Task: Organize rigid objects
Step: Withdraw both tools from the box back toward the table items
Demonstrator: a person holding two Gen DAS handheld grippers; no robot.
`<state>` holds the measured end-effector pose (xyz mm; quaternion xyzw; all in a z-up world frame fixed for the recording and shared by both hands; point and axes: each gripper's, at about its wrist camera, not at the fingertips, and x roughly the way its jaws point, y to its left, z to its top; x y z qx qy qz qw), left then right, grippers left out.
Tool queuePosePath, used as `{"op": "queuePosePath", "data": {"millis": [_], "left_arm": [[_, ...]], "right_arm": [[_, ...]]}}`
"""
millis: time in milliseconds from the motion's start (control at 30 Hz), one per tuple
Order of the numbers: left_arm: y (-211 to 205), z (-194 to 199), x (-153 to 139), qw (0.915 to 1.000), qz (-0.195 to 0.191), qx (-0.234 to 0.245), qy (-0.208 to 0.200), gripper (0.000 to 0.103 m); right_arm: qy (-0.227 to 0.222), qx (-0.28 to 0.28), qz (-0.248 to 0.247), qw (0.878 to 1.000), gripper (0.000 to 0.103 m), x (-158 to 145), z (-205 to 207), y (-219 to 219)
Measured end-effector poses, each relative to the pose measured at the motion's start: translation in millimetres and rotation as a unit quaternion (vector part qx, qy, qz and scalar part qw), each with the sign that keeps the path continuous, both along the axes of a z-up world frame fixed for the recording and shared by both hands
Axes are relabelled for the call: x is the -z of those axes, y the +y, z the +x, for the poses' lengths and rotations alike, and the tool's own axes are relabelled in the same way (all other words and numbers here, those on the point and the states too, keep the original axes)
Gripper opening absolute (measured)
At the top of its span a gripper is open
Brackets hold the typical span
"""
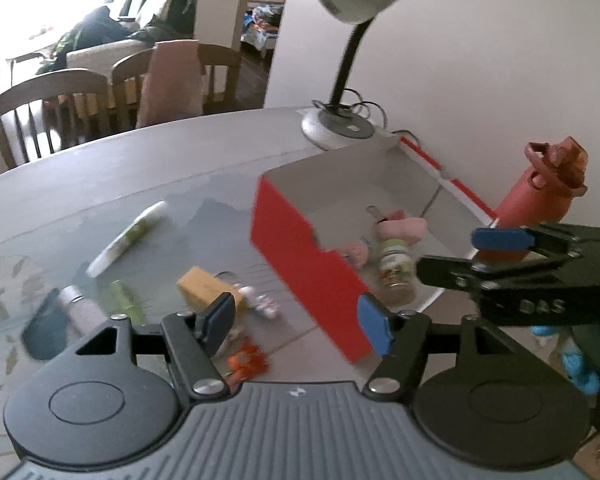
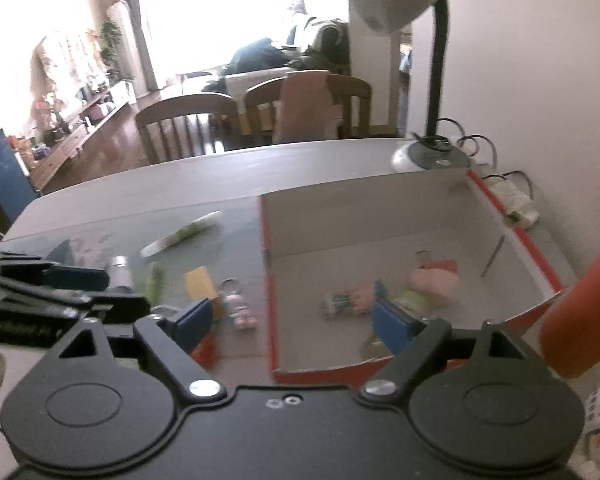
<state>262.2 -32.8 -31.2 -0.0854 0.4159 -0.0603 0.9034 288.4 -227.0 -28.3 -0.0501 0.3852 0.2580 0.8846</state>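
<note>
Left of the red-sided, white-lined cardboard box (image 1: 300, 256), a white-and-green tube (image 1: 128, 238), silver cylinder (image 1: 80, 306) and yellow block (image 1: 206, 286) lie scattered on the grey table (image 1: 140, 168). The left gripper (image 1: 296, 320) hangs released at the box's near corner; the right gripper (image 2: 300, 320), also spread wide, straddles its near wall. A terracotta flip-top bottle (image 1: 540, 188) stands at its right edge.
</note>
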Motion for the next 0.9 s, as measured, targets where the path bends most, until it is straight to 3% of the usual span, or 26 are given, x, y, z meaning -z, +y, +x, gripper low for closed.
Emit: {"op": "queuePosePath", "data": {"millis": [200, 300, 600, 733, 900], "left_arm": [[38.1, -13.4, 15.8, 0.9992, -0.018, -0.032, 0.013, 0.068], [52.4, -22.4, 22.7, 0.999, -0.018, -0.039, 0.012, 0.081], [72.6, -39.7, 42.9, 0.9986, -0.03, -0.042, 0.012, 0.081], [78.1, -42.9, 50.3, 0.9983, -0.03, -0.05, 0.007, 0.1], [88.5, -43.3, 62.4, 0.9974, -0.022, -0.069, 0.007, 0.1]], "right_arm": [[-0.022, -0.044, 0.009, 0.999, 0.09, 8.4, -31.8, 23.9], [-0.024, -0.061, 0.014, 0.998, 0.091, 13.7, -43.1, 36.3], [-0.01, -0.099, 0.001, 0.995, 0.091, 44.4, -65.4, 71.1], [-0.001, -0.101, -0.008, 0.995, 0.091, 59.2, -66.7, 79.7], [0.005, -0.104, -0.021, 0.994, 0.091, 74.8, -63.7, 86.9]]}}
